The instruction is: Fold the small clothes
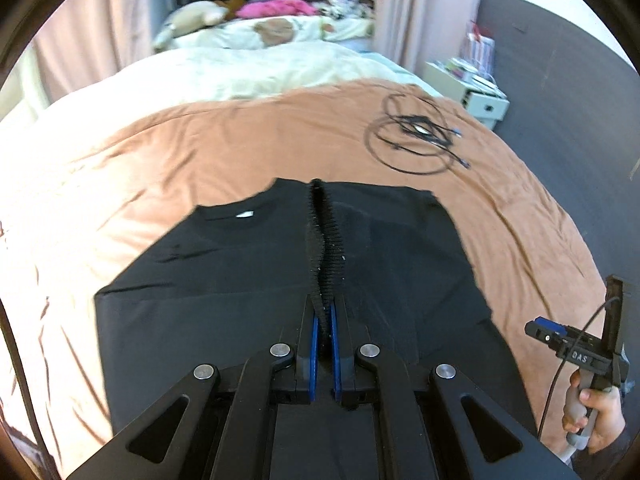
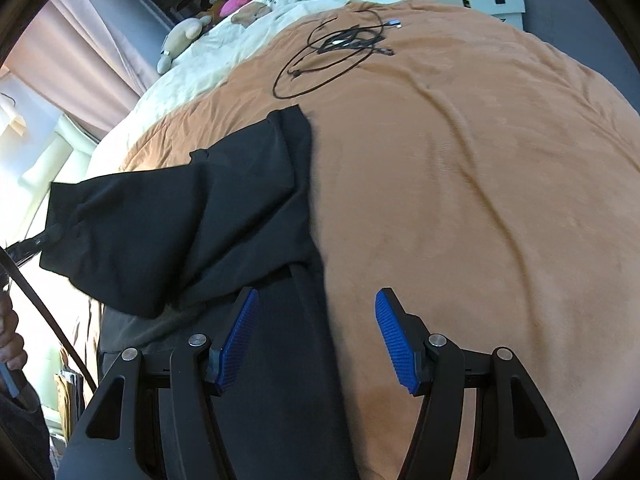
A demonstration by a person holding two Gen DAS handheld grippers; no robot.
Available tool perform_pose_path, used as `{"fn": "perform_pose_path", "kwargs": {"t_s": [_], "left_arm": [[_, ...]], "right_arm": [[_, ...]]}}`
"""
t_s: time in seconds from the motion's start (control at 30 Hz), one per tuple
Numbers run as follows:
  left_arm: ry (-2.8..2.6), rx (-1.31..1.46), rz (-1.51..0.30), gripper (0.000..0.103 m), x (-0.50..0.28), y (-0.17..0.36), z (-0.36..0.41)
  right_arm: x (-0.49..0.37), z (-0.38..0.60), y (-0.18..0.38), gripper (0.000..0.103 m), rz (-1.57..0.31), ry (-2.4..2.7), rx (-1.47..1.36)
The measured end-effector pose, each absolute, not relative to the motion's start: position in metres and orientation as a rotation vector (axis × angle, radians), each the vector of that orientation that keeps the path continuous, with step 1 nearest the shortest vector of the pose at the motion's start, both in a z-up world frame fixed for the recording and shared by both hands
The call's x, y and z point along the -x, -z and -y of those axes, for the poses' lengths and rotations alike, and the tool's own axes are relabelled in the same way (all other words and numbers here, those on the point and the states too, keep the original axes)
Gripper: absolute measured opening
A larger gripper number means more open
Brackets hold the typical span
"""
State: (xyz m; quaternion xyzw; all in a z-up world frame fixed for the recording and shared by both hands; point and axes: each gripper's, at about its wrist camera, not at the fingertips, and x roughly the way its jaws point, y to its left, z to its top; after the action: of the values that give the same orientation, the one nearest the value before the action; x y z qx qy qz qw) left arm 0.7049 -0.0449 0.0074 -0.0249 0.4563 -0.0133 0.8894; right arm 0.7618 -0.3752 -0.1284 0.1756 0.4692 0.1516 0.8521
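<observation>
A black T-shirt (image 1: 248, 280) lies on an orange blanket (image 1: 160, 152), its collar and white label (image 1: 244, 214) at the upper left. My left gripper (image 1: 325, 300) is shut on a ribbed black edge of the shirt, which runs up between the fingers. In the right wrist view that part of the T-shirt (image 2: 168, 232) hangs lifted toward the left, pinched by the left gripper (image 2: 48, 238). My right gripper (image 2: 318, 340) is open. Its left pad (image 2: 240, 336) is over the shirt and its right pad (image 2: 396, 344) over the blanket (image 2: 460, 200). A hand holds the right gripper (image 1: 576, 340) at the lower right.
A coil of black cables (image 1: 416, 140) (image 2: 336, 52) lies on the blanket beyond the shirt. A cream duvet (image 1: 260, 72), pillows and plush toys fill the head of the bed. A white nightstand (image 1: 476, 92) stands by a dark wall on the right. Curtains hang at the left.
</observation>
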Motion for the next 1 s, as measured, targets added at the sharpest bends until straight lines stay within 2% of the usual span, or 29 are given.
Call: {"fn": "perform_pose_path", "kwargs": {"t_s": [0.37,0.47,0.8,1.0], "left_arm": [[-0.109,0.148,-0.924,0.006,-0.666,0.003,-0.053],[-0.136,0.182,-0.939,0.005,-0.658,0.012,-0.075],[-0.179,0.259,-0.994,0.005,-0.63,0.055,-0.116],[-0.223,0.266,-1.06,0.006,-0.625,0.101,-0.139]], "right_arm": [[-0.81,0.32,0.158,0.059,-1.047,-0.295,-0.31],[-0.818,0.308,0.167,0.051,-1.071,-0.275,-0.274],[-0.829,0.284,0.176,0.049,-1.107,-0.224,-0.187],[-0.828,0.277,0.178,0.049,-1.111,-0.205,-0.149]]}}
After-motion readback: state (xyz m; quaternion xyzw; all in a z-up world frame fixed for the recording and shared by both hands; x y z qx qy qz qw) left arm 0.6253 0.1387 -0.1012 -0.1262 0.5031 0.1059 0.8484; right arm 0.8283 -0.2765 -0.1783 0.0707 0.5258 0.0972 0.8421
